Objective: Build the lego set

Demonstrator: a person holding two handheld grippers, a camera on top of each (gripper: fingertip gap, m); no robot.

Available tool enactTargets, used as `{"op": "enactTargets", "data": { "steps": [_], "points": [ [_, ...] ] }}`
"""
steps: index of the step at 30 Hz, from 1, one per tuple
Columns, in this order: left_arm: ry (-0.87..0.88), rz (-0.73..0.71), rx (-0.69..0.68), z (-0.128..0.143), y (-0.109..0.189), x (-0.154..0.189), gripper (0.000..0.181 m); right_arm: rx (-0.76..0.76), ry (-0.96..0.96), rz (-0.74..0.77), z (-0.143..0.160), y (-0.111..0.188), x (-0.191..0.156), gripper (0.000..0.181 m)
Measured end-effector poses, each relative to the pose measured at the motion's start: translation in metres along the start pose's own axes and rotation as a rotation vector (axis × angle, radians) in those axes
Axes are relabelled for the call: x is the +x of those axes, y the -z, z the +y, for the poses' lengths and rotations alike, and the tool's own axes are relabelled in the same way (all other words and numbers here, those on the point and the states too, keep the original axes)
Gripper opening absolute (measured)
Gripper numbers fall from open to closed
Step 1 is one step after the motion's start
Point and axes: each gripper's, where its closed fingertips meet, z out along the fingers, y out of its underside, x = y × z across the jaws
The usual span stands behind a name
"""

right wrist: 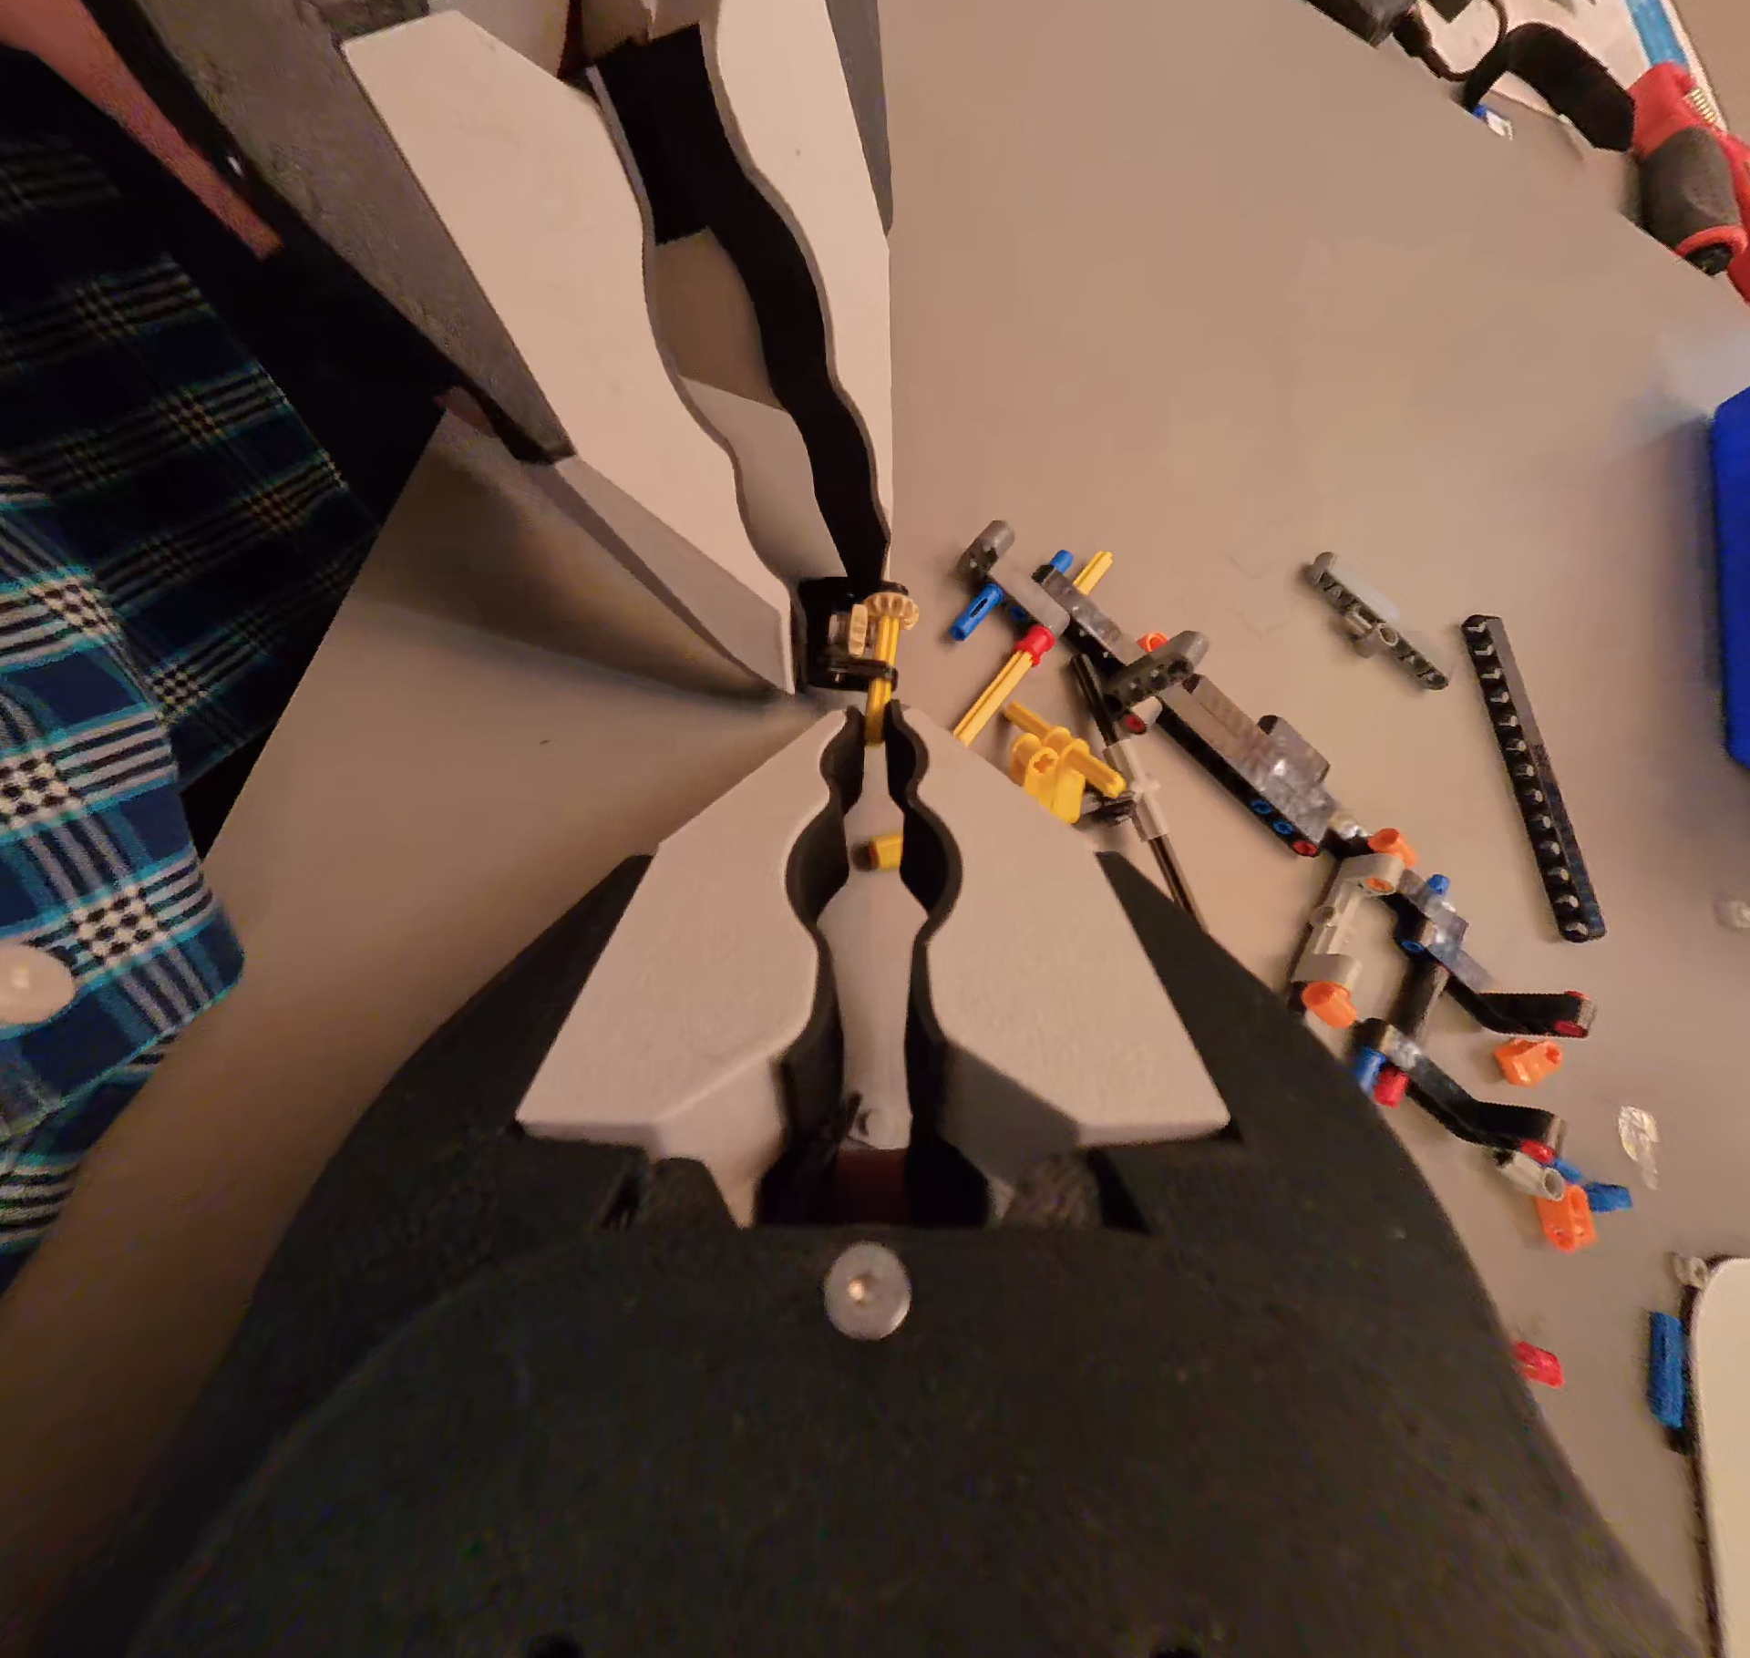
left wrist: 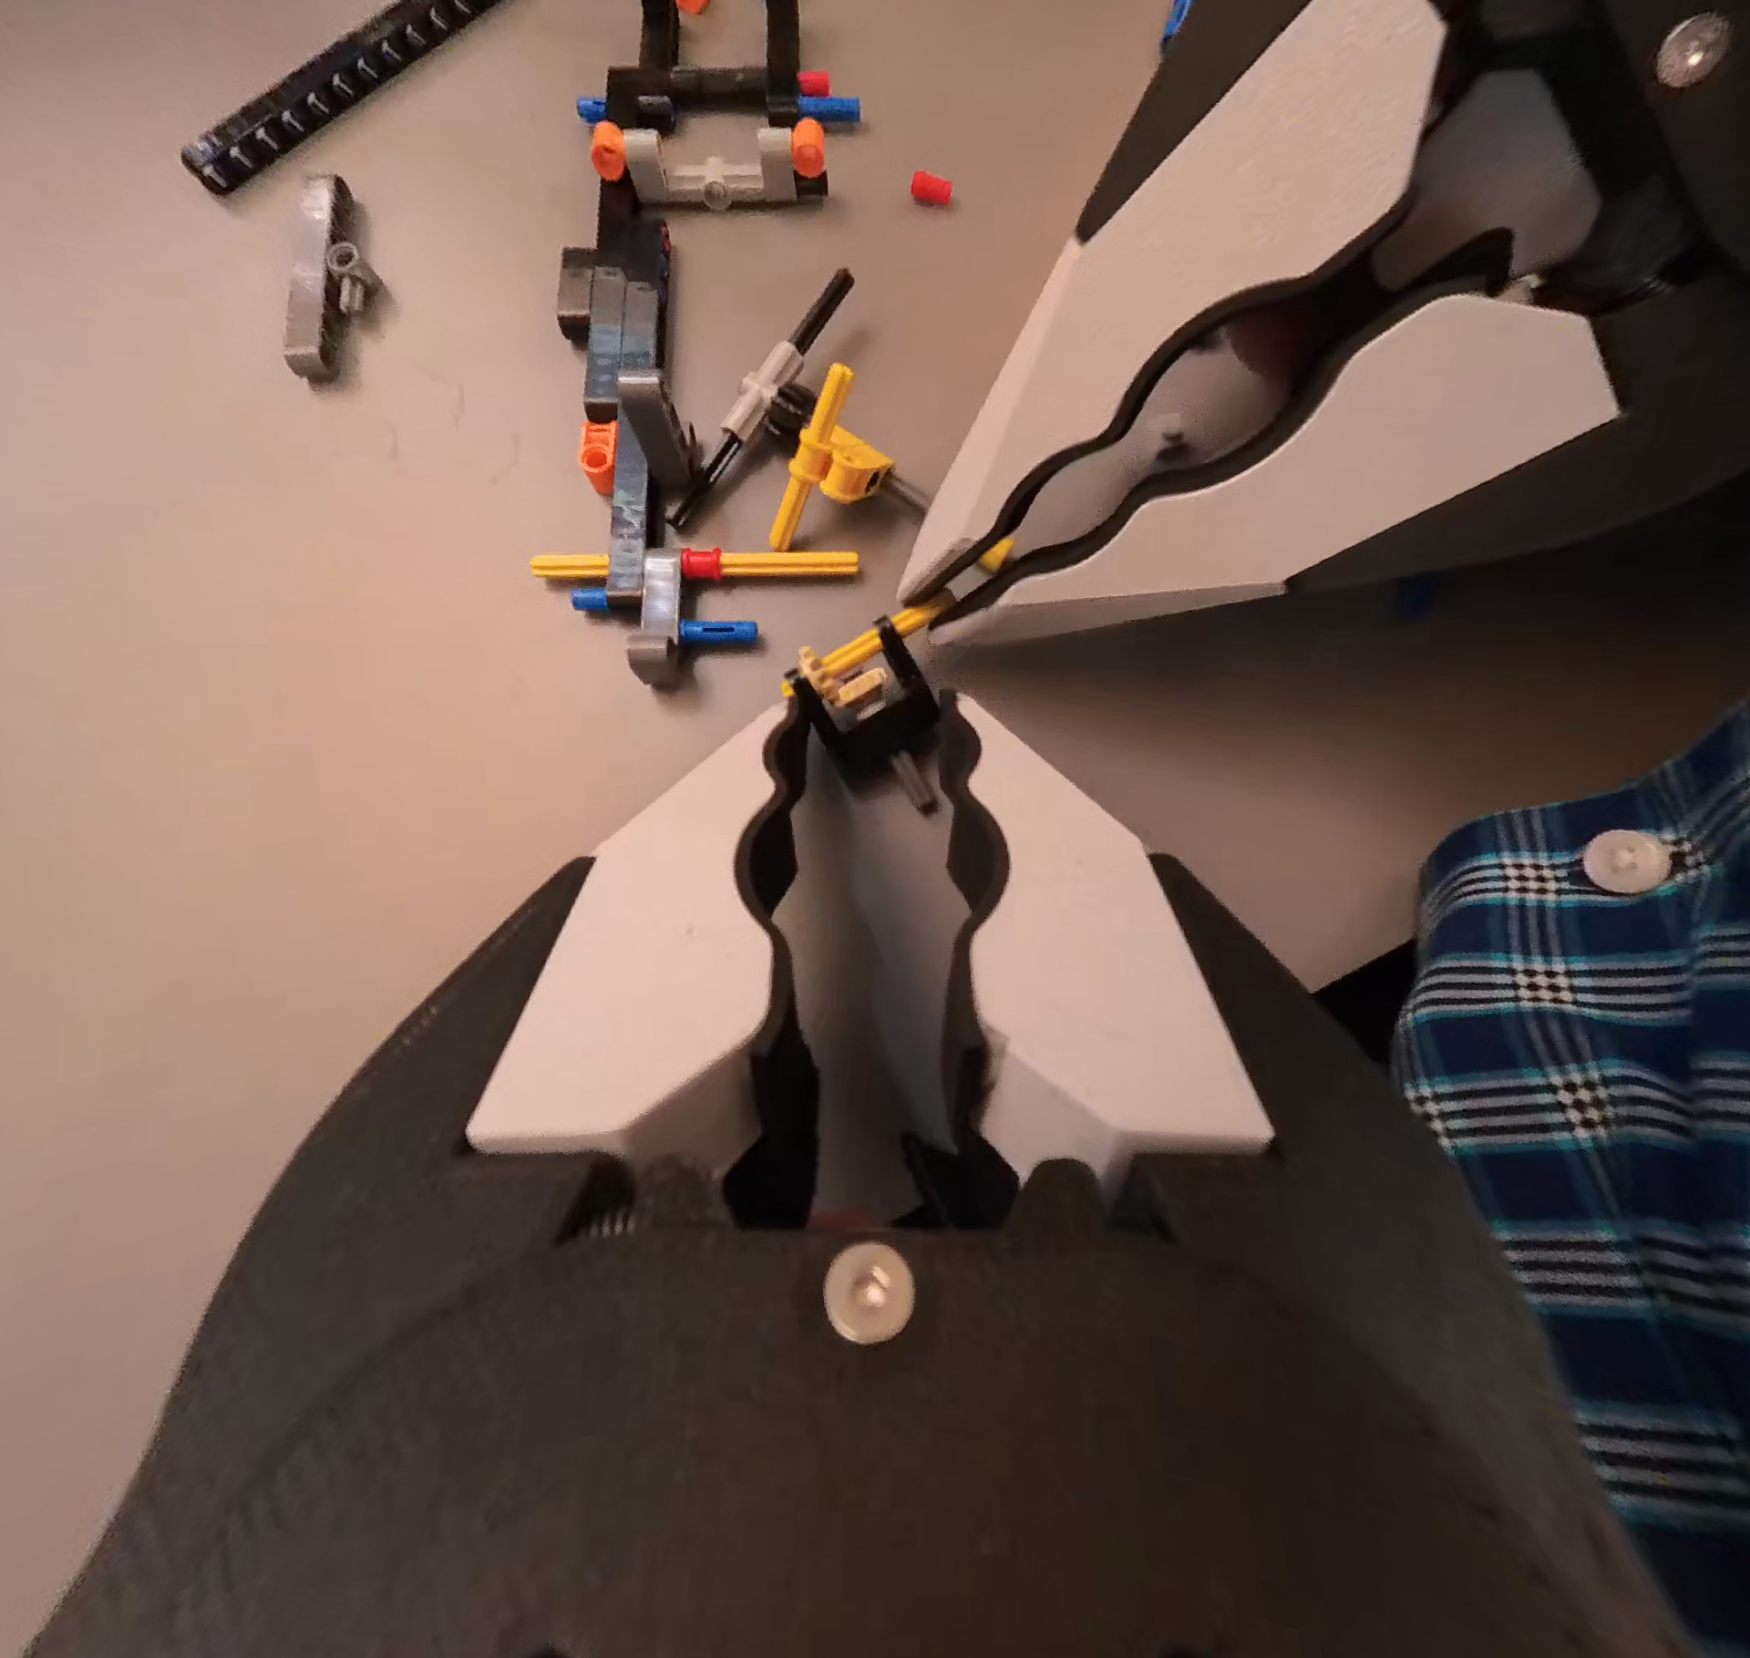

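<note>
My left gripper is shut on a small black frame piece with tan gears inside, held above the table. My right gripper is shut on a yellow axle that passes through that black frame beside a tan gear. In the left wrist view the right gripper comes in from the upper right with the yellow axle at its tip. The two grippers meet tip to tip.
A partly built black, grey and orange chassis lies on the table beyond, also seen in the right wrist view. Around it lie a long black beam, a grey beam, yellow axles, a yellow connector and small red and blue pins. A plaid sleeve is at the right. Only a small space, under 4 cm, lies between the two pairs of fingers. The grey beam is about 15 cm from both grippers' fingertips. It is also in sight in the right wrist view.
</note>
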Motion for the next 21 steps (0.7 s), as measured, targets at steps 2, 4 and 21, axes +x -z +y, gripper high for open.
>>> {"op": "enactTargets", "data": {
  "steps": [2,4,21],
  "points": [
    [-0.016,-0.017,0.008,-0.005,0.002,-0.002,0.025,-0.008,0.021,0.017,-0.002,0.002,0.004,0.002],
    [-0.021,-0.020,0.033,-0.013,0.006,-0.003,0.025,0.001,0.020,0.027,-0.005,0.005,0.009,0.003],
    [-0.152,0.043,0.231,-0.117,-0.001,0.026,0.025,0.028,-0.066,0.269,-0.018,0.097,0.064,0.002]
  ]
}}
